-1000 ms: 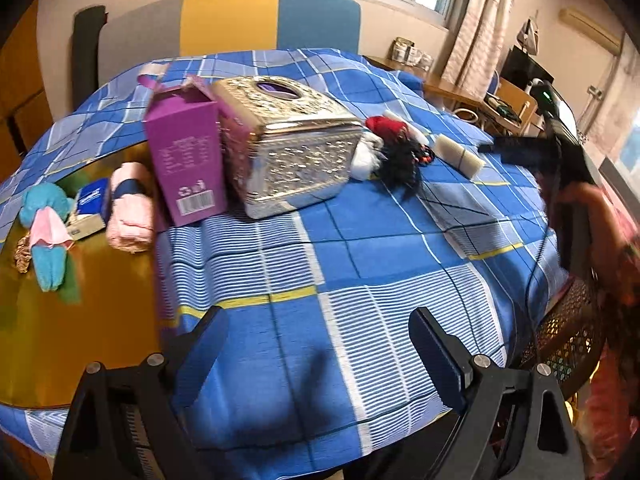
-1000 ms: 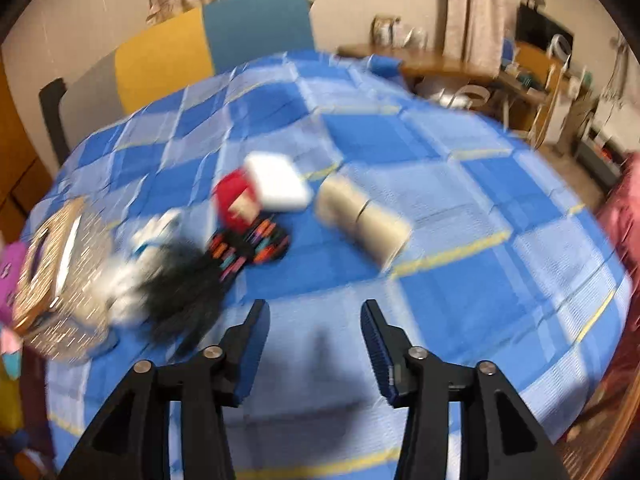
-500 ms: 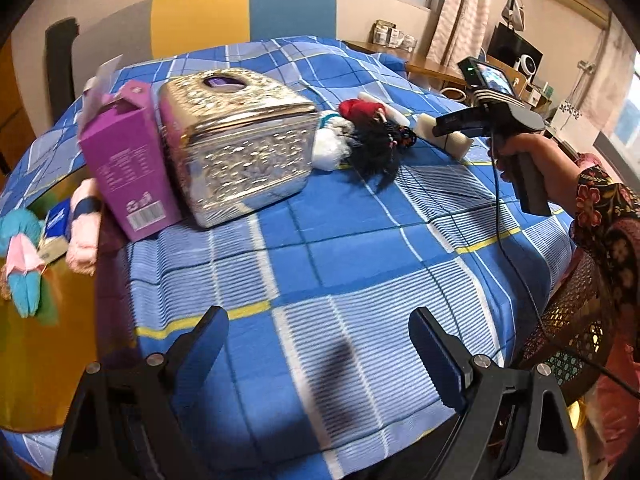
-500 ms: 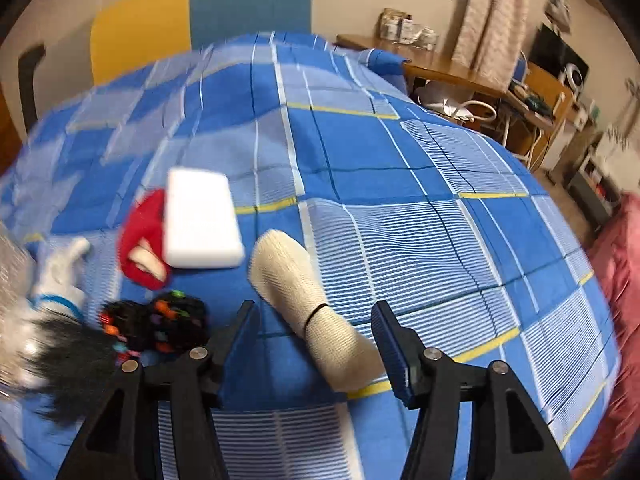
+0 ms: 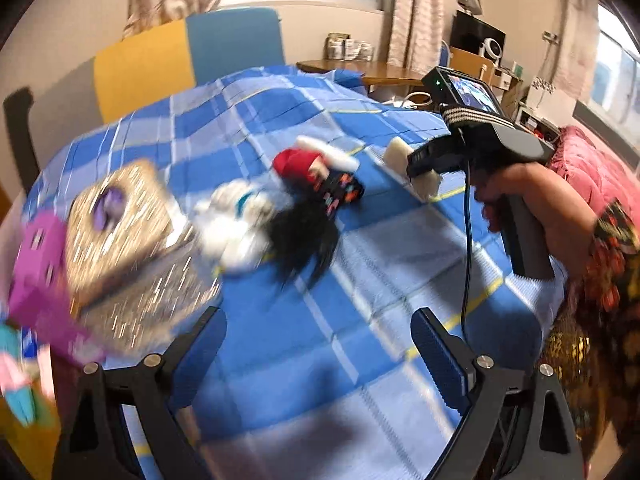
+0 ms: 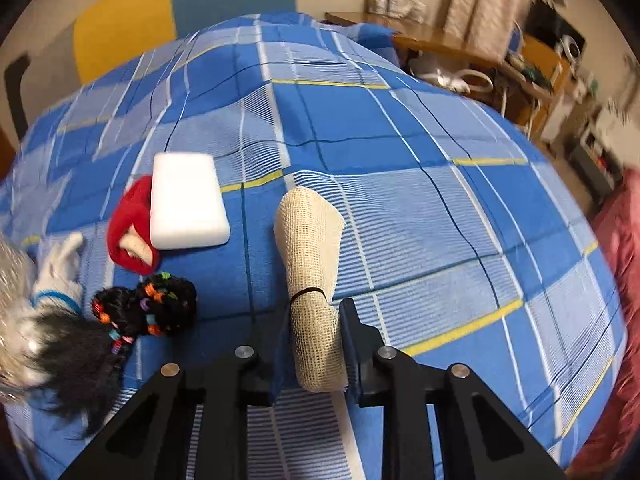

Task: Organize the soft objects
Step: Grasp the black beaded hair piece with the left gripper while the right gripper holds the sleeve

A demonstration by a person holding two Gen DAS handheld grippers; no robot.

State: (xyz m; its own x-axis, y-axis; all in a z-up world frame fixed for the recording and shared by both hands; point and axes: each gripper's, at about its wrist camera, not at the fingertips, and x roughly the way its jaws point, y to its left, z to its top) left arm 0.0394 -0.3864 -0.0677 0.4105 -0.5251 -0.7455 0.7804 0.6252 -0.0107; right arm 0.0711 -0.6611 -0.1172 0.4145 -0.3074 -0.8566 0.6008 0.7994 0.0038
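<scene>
My right gripper (image 6: 314, 328) is shut on a beige mesh cloth roll (image 6: 310, 256) lying on the blue checked tablecloth (image 6: 420, 184). Left of the roll lie a white sponge (image 6: 186, 206), a red plush piece (image 6: 130, 226), a black bundle of hair ties (image 6: 160, 306) and a white plush toy (image 6: 56, 276). My left gripper (image 5: 318, 354) is open and empty above the cloth. In its view the right gripper (image 5: 430, 160) sits on the roll (image 5: 400, 152), beyond the red plush (image 5: 298, 164) and the white plush (image 5: 234, 224).
A shiny gold tissue box (image 5: 124, 232) and a purple carton (image 5: 38, 280) stand at the left, blurred. The table edge drops off on the right near a pink bedspread (image 6: 616, 288). A chair back (image 5: 188, 58) stands behind the table.
My right gripper moved down and forward and closed on the beige roll. My left gripper swung to the right, so the gold box and purple carton slid to the view's left.
</scene>
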